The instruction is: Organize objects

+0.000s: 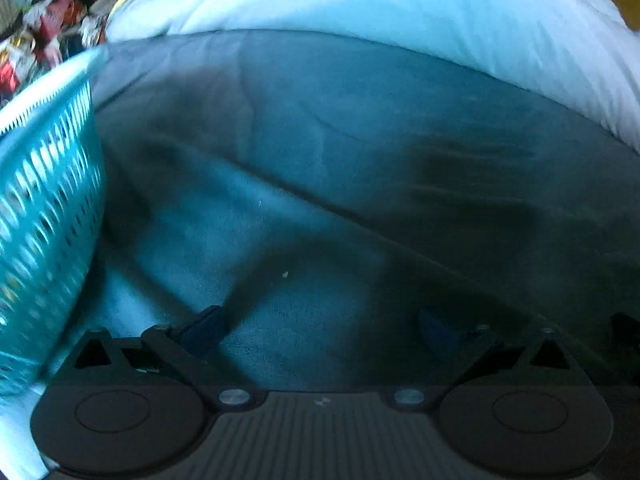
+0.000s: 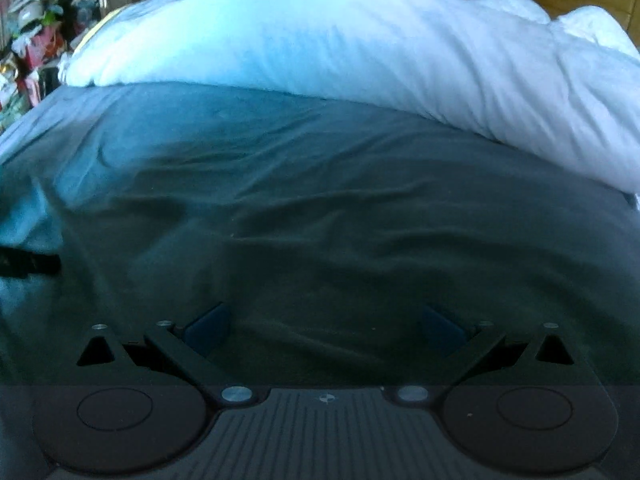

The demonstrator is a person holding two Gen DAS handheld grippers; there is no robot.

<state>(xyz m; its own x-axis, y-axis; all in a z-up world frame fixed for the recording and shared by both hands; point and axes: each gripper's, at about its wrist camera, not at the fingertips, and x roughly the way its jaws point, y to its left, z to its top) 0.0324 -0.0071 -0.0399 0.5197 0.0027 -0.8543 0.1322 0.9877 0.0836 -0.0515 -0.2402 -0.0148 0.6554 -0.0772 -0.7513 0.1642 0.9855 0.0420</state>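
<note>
Both claws were spread wide and held nothing: the left gripper (image 1: 320, 328) hovered over the dark bedsheet (image 1: 340, 128) just beside a teal perforated basket (image 1: 48, 184), blurred, perhaps touching the sheet; the right gripper (image 2: 326, 326) faced the white duvet (image 2: 360, 40)

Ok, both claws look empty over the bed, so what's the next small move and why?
Probably swing the left claw toward the teal basket at its left. Both it and the right claw are open and hold nothing, and only dark sheet and the white duvet lie ahead, with no loose item in reach. The basket is the one task object near, though its contents are not visible.
</note>
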